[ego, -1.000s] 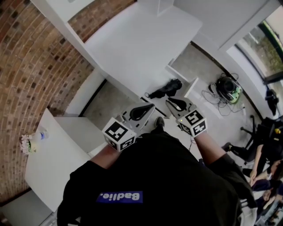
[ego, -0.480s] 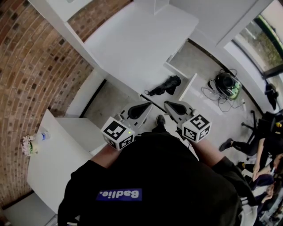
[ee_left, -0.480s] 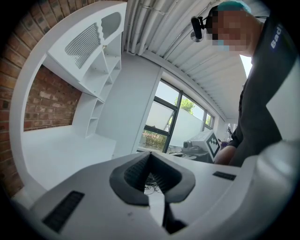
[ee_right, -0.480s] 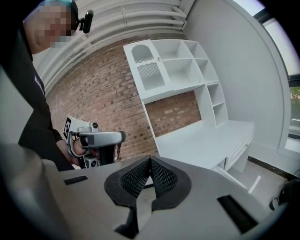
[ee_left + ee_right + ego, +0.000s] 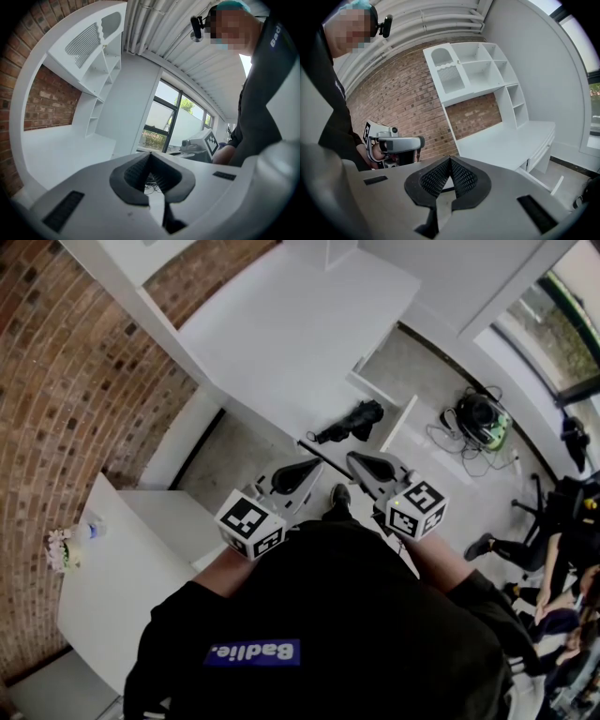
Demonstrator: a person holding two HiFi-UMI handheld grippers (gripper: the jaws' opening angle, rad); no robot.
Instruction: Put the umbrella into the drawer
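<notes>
A black folded umbrella [image 5: 352,421] lies within the frame of the pulled-out white drawer [image 5: 401,424], below the front edge of the white desk [image 5: 291,324]. My left gripper [image 5: 298,472] and right gripper [image 5: 369,464] hover side by side nearer to me than the drawer, clear of the umbrella. In the left gripper view the left gripper [image 5: 150,155] has its ribbed pads closed together on nothing. The right gripper [image 5: 450,160] is shut in the same way in its own view. Each gripper view catches the other tool: the right gripper [image 5: 202,143] and the left gripper [image 5: 396,144].
A brick wall [image 5: 66,362] runs along the left, with white shelving [image 5: 473,70] above the desk. A low white table [image 5: 122,577] carries a small bottle [image 5: 89,529]. Cables and a green-and-black device [image 5: 480,423] lie on the floor at the right, near seated people [image 5: 562,568].
The right gripper has rolled, so its marker cube shows a different face, and it has lifted slightly. The left gripper and the umbrella stay where they were.
</notes>
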